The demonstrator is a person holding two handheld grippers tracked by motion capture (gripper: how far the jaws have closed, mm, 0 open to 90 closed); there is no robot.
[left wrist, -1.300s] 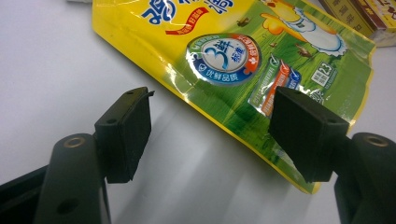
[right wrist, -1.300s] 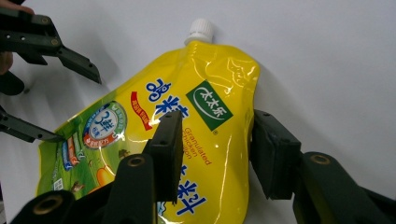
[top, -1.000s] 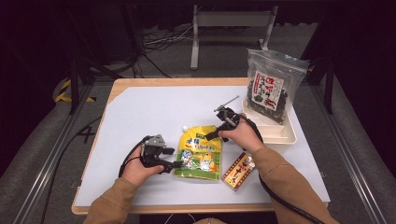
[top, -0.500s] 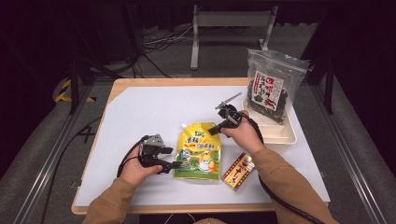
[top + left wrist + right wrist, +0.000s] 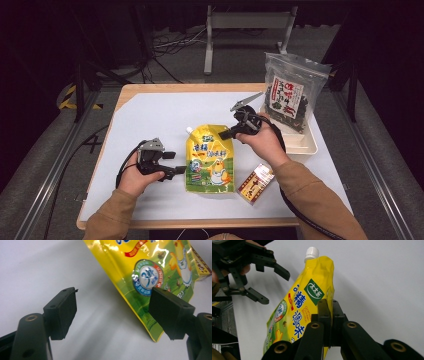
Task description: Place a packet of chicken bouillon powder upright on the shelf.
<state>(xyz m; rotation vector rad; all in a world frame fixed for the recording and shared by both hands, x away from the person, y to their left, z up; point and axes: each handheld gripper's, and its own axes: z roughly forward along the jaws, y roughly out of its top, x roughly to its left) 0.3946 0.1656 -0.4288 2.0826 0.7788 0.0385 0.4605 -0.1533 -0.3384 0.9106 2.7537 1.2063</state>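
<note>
- The yellow pouch (image 5: 210, 159) lies on the white surface (image 5: 150, 115), between the two hands.
- The pouch has a white cap (image 5: 311, 253) at its top corner.
- In the right gripper view, the top part of the pouch is lifted off the surface, and its low end is down by the left gripper.
- The right gripper (image 5: 225, 134) is closed tight on the right edge of the pouch, near the top. In the right gripper view its two black jaws press together with the edge of the pouch pinched between them.
- The left gripper (image 5: 177, 165) sits just beside the left edge of the pouch, low down near the bottom.
- The jaws of the left gripper are wide apart and have just been opening more. In the left gripper view the bottom corner of the pouch lies by the right jaw, but the jaws do not press on it.
- The left gripper holds nothing.
- A small red and yellow box (image 5: 255, 183) lies on the surface just right of the bottom of the pouch.
- A white tray (image 5: 309, 146) sits at the right side of the surface.
- A clear bag (image 5: 291, 92) with dark stuff inside stands up in the tray, well apart from the pouch.
</note>
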